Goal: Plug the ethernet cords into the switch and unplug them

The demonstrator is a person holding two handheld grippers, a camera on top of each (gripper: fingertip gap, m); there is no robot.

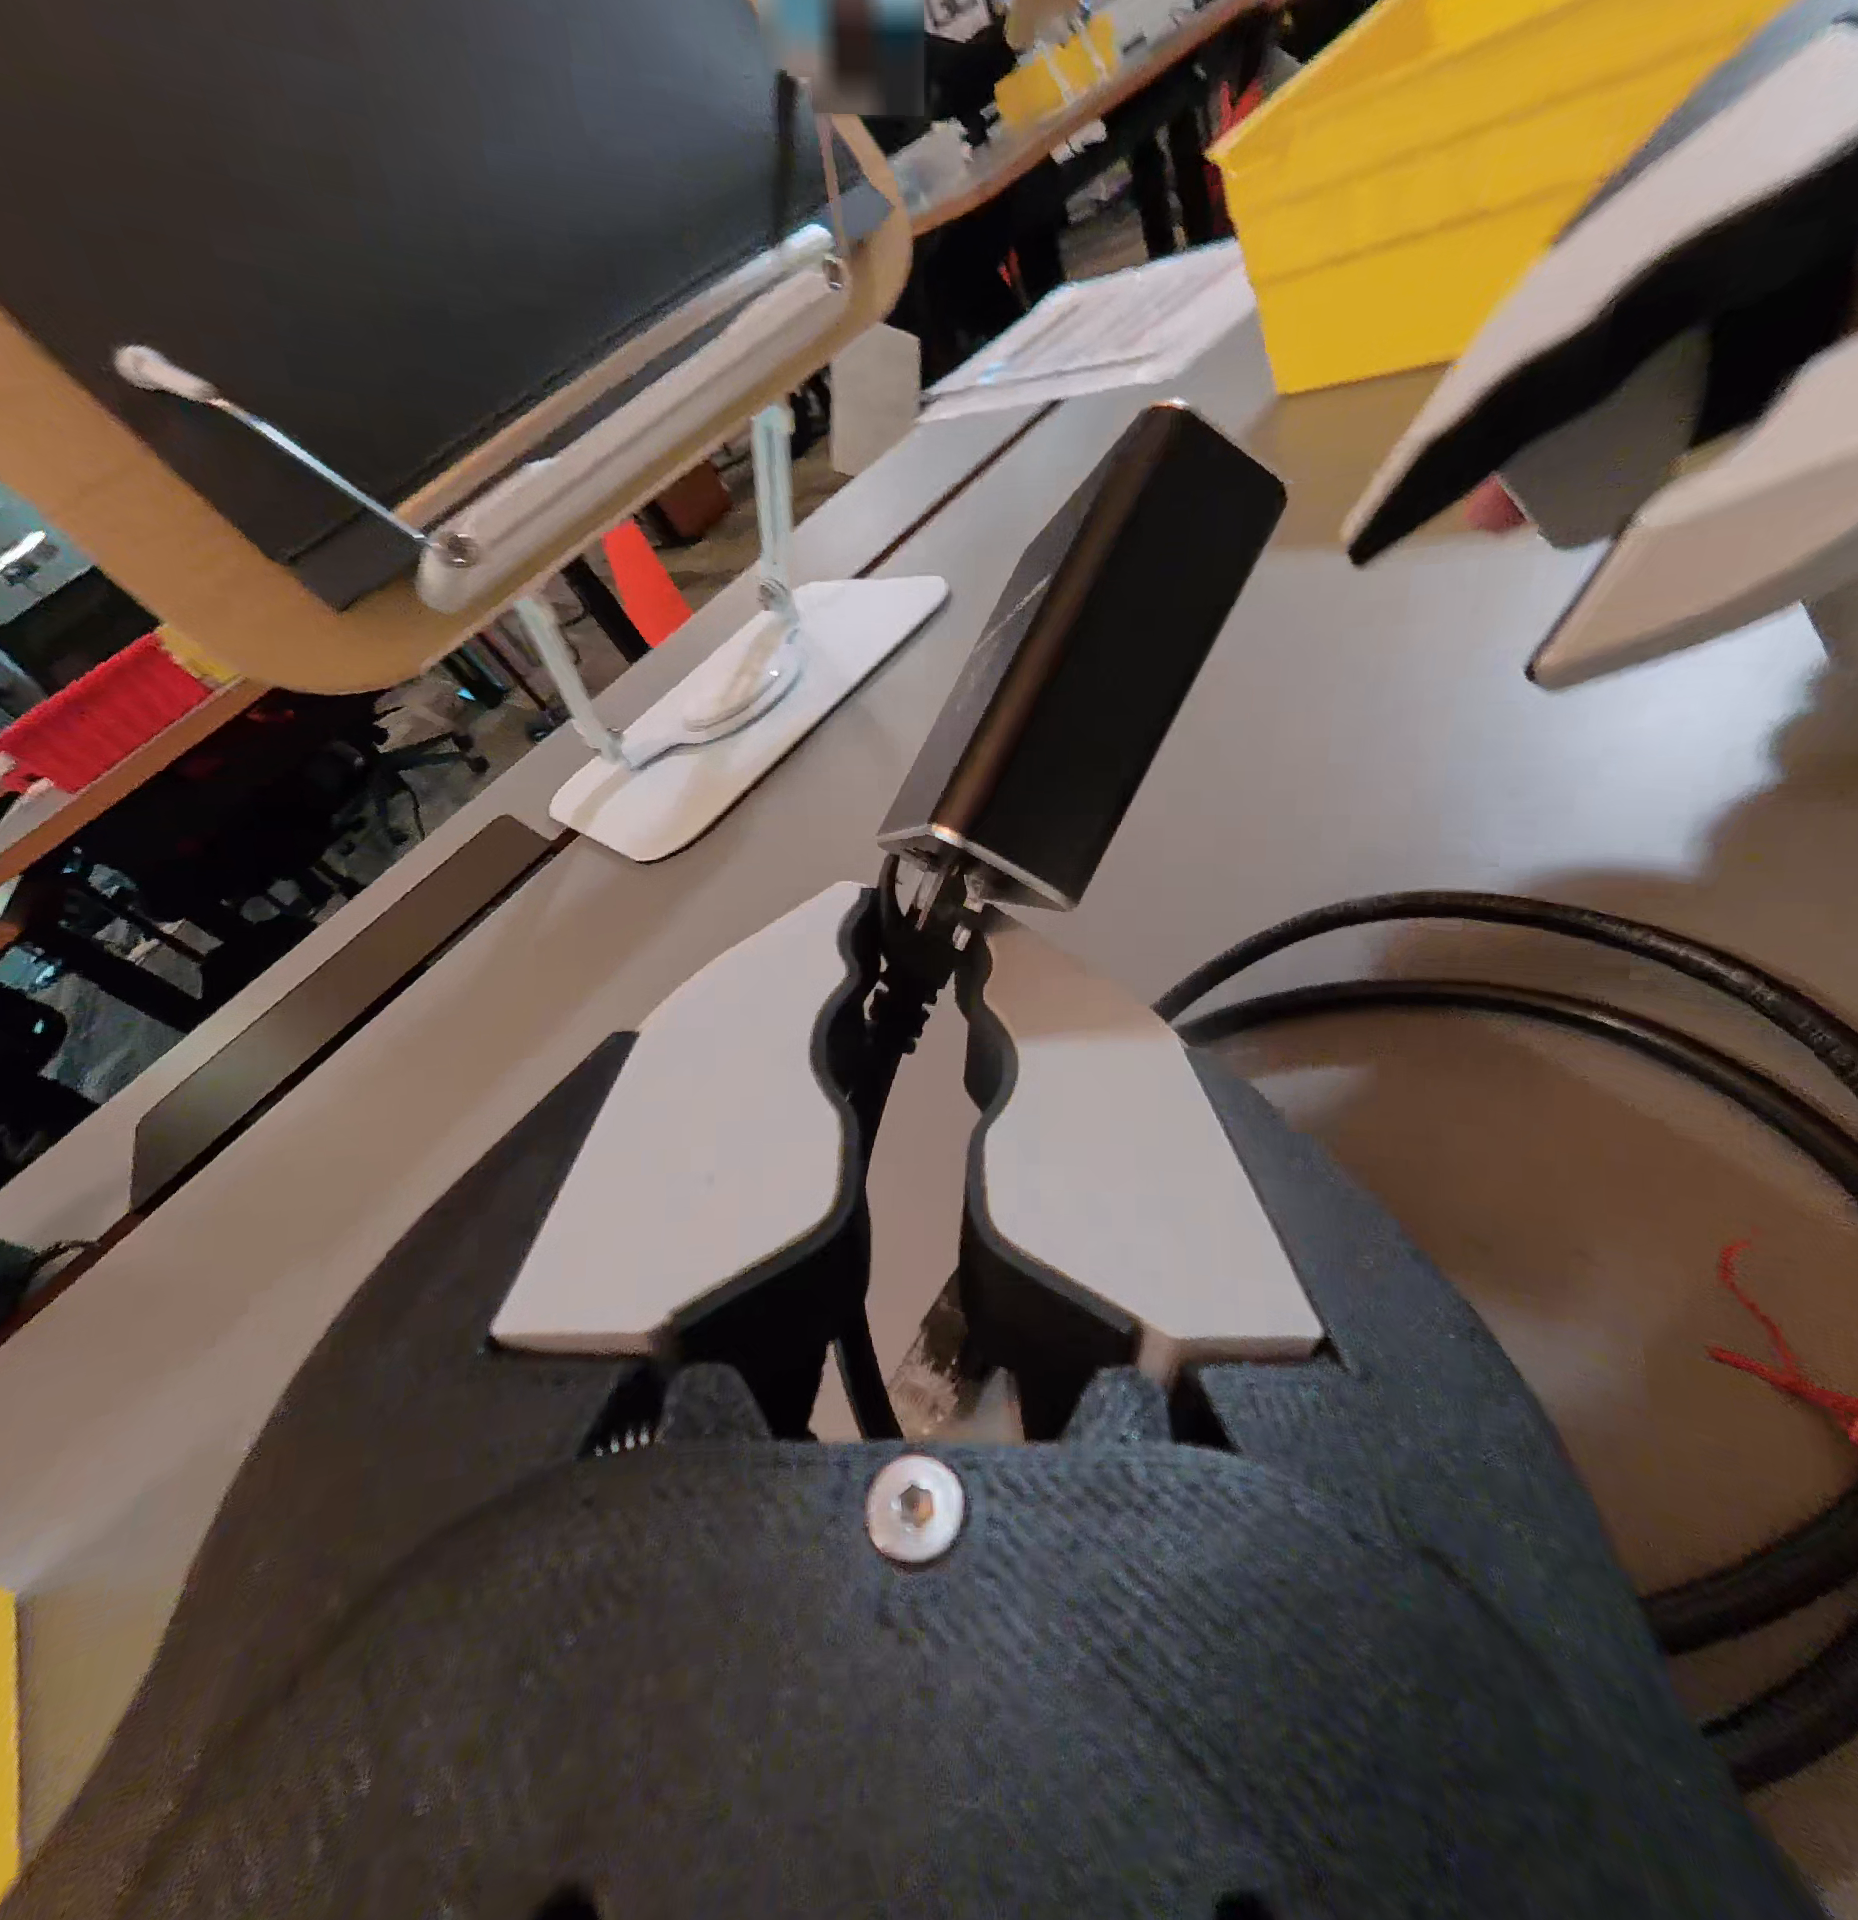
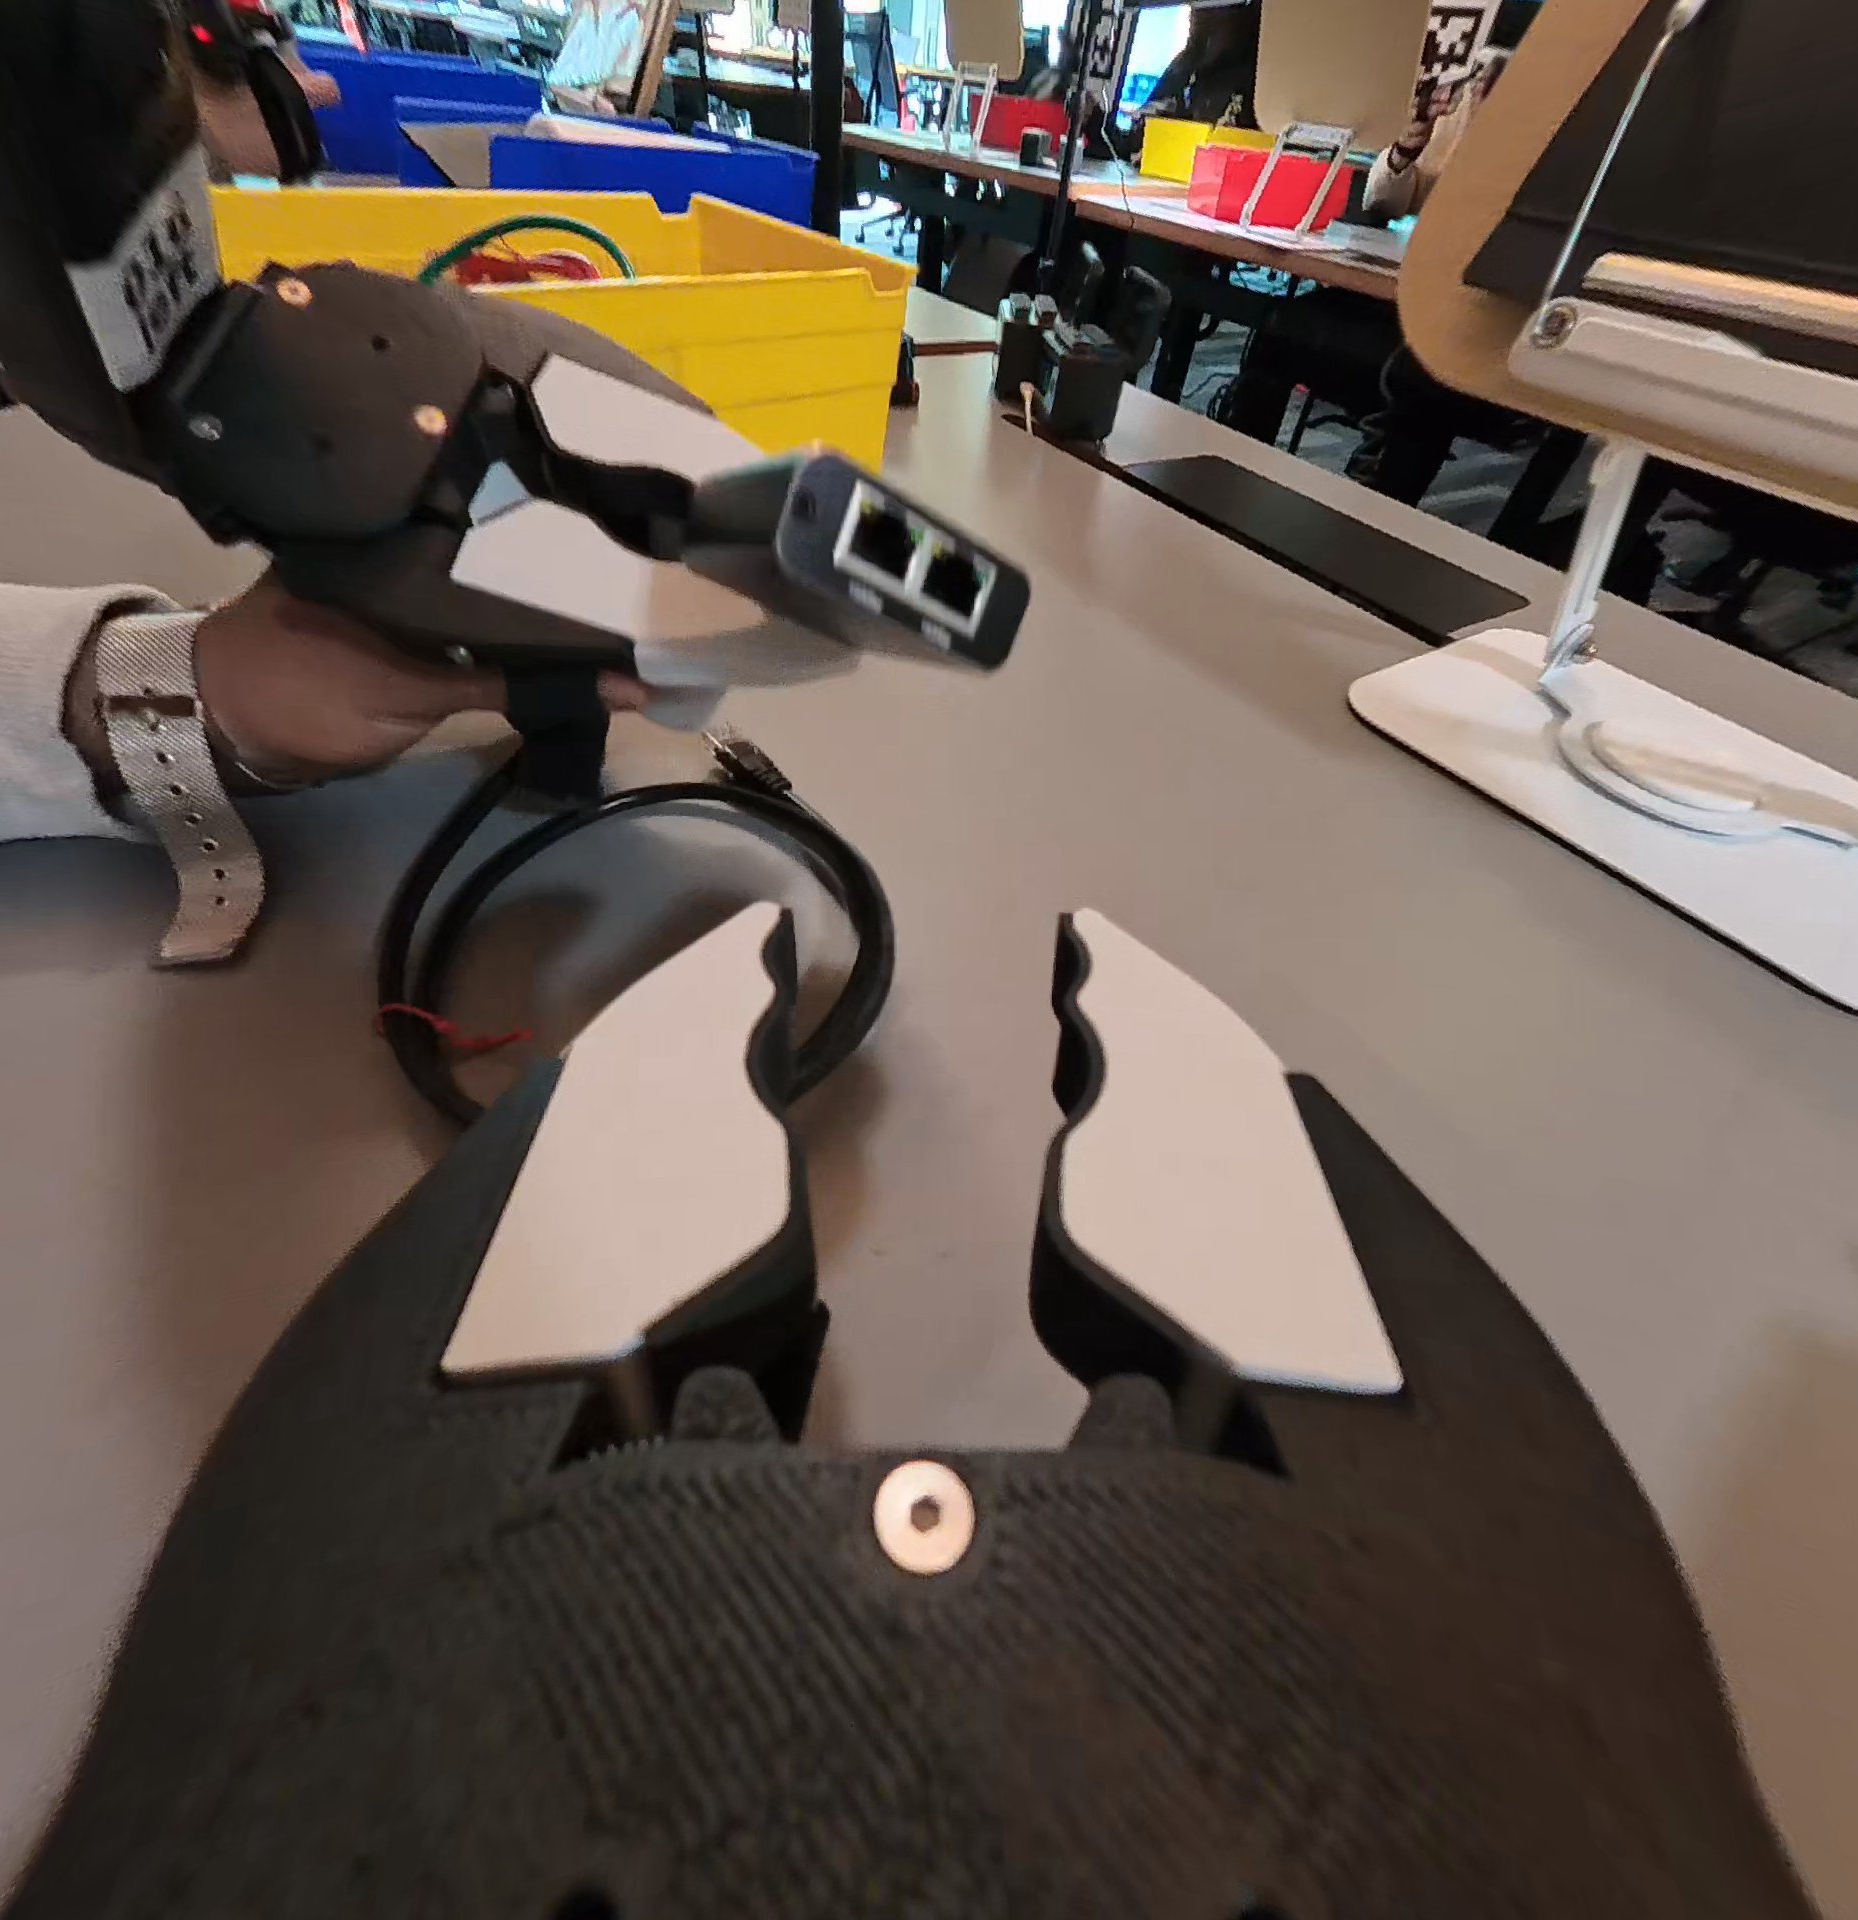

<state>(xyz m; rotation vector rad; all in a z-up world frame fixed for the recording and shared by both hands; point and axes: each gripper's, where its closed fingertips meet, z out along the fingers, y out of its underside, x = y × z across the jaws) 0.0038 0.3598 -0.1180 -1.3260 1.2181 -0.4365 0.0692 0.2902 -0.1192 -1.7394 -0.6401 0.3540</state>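
We hold the left gripper (image 1: 920,935) pinched on the black ethernet cord (image 1: 899,1013) right behind its plug, and that plug sits in the near end of the black switch (image 1: 1091,665). The switch hangs off our fingertips in the air, tilted up and away from us, clear of the grey table (image 1: 1372,779). Between the bases of our left fingers, a loose clear connector (image 1: 930,1361) lies below on the table. To the right of that tool, the rest of the cord runs in a black coil (image 2: 634,935) bound with a red tie (image 2: 447,1029).

Our right gripper (image 2: 920,977) hangs over the table with its fingers spread apart and nothing between them. The coil lies just ahead of its left finger. Farther ahead and to the left, the left gripper (image 2: 686,551) carries the switch (image 2: 904,566), whose two empty ports face us. A hand (image 2: 322,686) with a grey strap at the wrist grips that tool from below.

Beyond it stands a yellow bin (image 2: 759,312), and off to the right a white stand (image 2: 1631,810) rests on the table.
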